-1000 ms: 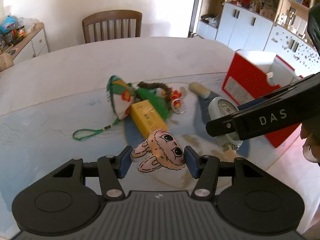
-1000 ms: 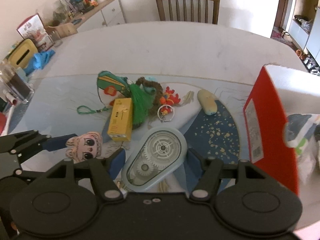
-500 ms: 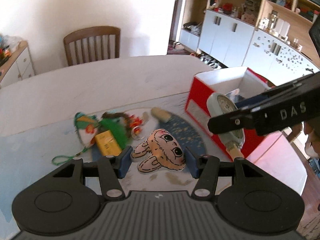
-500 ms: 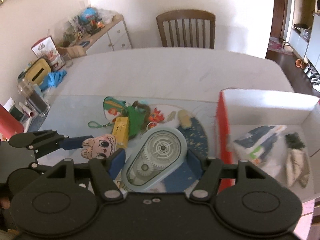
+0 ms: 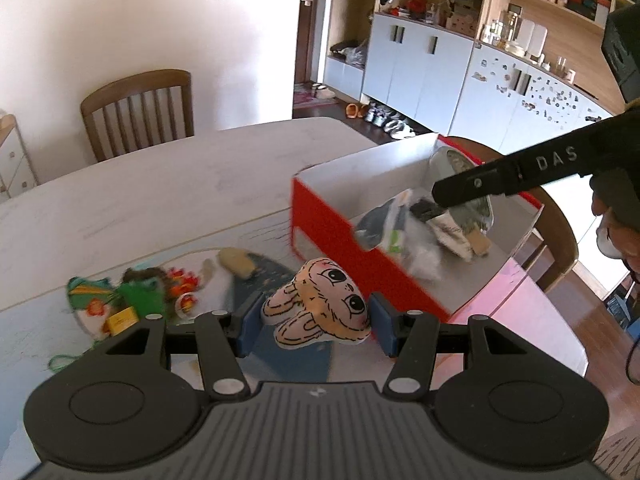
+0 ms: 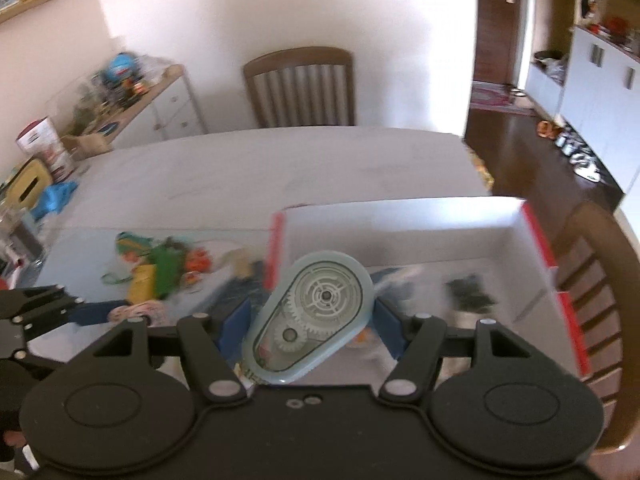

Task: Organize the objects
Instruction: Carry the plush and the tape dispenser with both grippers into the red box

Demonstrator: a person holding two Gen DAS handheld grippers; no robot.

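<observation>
My left gripper (image 5: pixel 316 320) is shut on a pink bunny-face plush (image 5: pixel 320 310) and holds it above the table, just before the red box (image 5: pixel 360 264). My right gripper (image 6: pixel 312 320) is shut on a light blue correction tape dispenser (image 6: pixel 310 316) and holds it over the box's white inside (image 6: pixel 420 232). In the left wrist view the dispenser (image 5: pixel 460 184) hangs inside the box opening. The box holds a plastic packet (image 5: pixel 388 228) and small dark items. Loose items remain on the table: a yellow box (image 6: pixel 142 286), a green pouch (image 5: pixel 88 300), a beige piece (image 5: pixel 236 262).
The white table (image 5: pixel 160 192) has a blue patterned mat (image 5: pixel 276 276). A wooden chair (image 5: pixel 138 110) stands at the far side, another chair (image 6: pixel 600 280) by the box. A cluttered sideboard (image 6: pixel 120 96) is at the left. Cabinets line the right wall.
Both grippers rose and moved right toward the red box. The right gripper carried the dispenser from beside the box to over its opening. The left still holds the bunny.
</observation>
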